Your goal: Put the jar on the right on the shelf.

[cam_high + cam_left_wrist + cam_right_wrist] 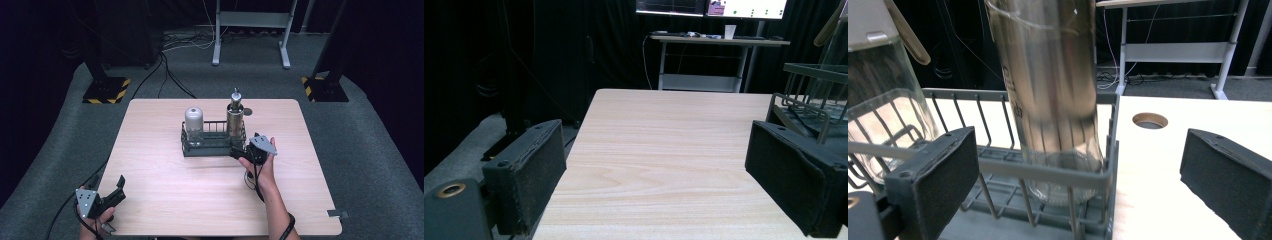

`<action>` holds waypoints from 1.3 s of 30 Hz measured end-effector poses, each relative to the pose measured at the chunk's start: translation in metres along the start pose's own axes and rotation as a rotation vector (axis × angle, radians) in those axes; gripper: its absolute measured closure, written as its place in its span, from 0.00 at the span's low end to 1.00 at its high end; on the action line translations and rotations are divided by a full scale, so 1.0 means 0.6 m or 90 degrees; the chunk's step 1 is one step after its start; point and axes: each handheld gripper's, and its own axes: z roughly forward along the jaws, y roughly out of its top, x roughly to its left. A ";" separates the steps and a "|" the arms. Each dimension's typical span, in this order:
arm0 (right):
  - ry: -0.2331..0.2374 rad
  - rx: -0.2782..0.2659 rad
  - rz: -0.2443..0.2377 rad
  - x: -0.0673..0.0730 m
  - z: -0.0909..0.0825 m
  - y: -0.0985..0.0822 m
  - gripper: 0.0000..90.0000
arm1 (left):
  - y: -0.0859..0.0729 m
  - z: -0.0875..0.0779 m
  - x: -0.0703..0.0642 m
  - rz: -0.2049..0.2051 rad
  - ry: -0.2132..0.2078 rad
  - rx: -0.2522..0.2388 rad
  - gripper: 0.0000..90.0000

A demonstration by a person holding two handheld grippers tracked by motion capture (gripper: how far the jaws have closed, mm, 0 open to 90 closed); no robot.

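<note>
From above, my right gripper (239, 151) sits at the near right corner of the dark wire rack (190, 149), which stands in the middle of the wooden table (150, 195). I cannot judge its jaws from up here. The rack holds a clear jar with a pale lid (194, 125) at its left end and a tall glass bottle with a metal spout (234, 117) at its right end. My left gripper (114, 192) rests over the near left corner of the table, well apart from the rack, jaws spread and holding nothing.

Along my left gripper (654, 172), the two black pads stand wide apart with only bare table between them (nothing pinched, nothing touched). The rack's corner (806, 107) shows at the right edge, beyond the right pad.

Along my right gripper (1083, 175), the jaws are wide open too, gripping nothing. The rack's front rail (1048, 172) and its right corner lie between the pads, and the tall bottle (1058, 100) stands upright just behind that rail; I cannot tell whether the left pad touches the wire. The jar (883, 110) is at the far left. Dark print runs down the bottle's glass, too blurred to read. A round hole (1150, 120) shows in the tabletop beyond.
</note>
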 end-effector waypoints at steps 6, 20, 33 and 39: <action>-0.004 0.004 0.002 -0.008 -0.008 -0.015 0.02 | 0.000 0.000 -0.001 0.004 0.001 0.001 0.10; -0.011 0.007 0.001 -0.023 -0.031 -0.039 0.02 | 0.000 0.000 -0.002 0.007 0.002 0.000 0.10; -0.014 0.009 0.000 -0.036 -0.051 -0.058 0.03 | 0.000 0.000 -0.003 0.009 0.004 -0.001 0.10; -0.015 0.008 -0.003 -0.041 -0.060 -0.063 0.03 | 0.000 0.000 -0.003 0.009 0.005 -0.002 0.10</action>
